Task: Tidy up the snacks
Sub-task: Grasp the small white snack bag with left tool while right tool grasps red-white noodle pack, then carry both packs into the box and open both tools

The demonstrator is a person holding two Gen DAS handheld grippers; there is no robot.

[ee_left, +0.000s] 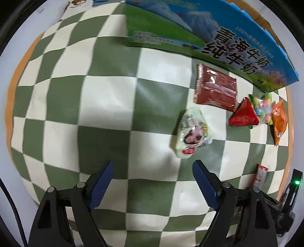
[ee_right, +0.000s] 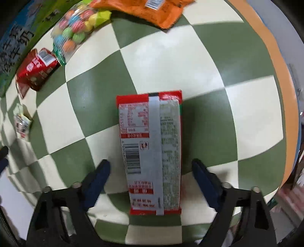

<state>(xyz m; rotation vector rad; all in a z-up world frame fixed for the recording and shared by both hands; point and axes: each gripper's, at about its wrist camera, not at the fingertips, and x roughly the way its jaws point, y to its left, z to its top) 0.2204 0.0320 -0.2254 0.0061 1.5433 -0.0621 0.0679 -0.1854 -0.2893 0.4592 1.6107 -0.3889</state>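
Observation:
In the right wrist view a long red-and-silver snack packet (ee_right: 152, 133) lies back side up on the green-and-cream checked cloth (ee_right: 190, 62). My right gripper (ee_right: 151, 163) points down over it, with one finger on each side of the packet's near half. A narrow gap shows at both pads, so it is open. My left gripper (ee_left: 153, 171) hangs open over bare cloth (ee_left: 106, 98) with nothing between its fingers. A white-and-green snack packet (ee_left: 191, 131) lies just ahead of it, to the right.
A blue-and-green milk carton box (ee_left: 209, 34) stands along the far side. Beside it lie a dark red packet (ee_left: 216, 87), a red triangular packet (ee_left: 244, 114), a bag of coloured candy balls (ee_right: 76, 32) and an orange packet (ee_right: 152, 11). The cloth's orange border (ee_right: 281, 79) runs at the right.

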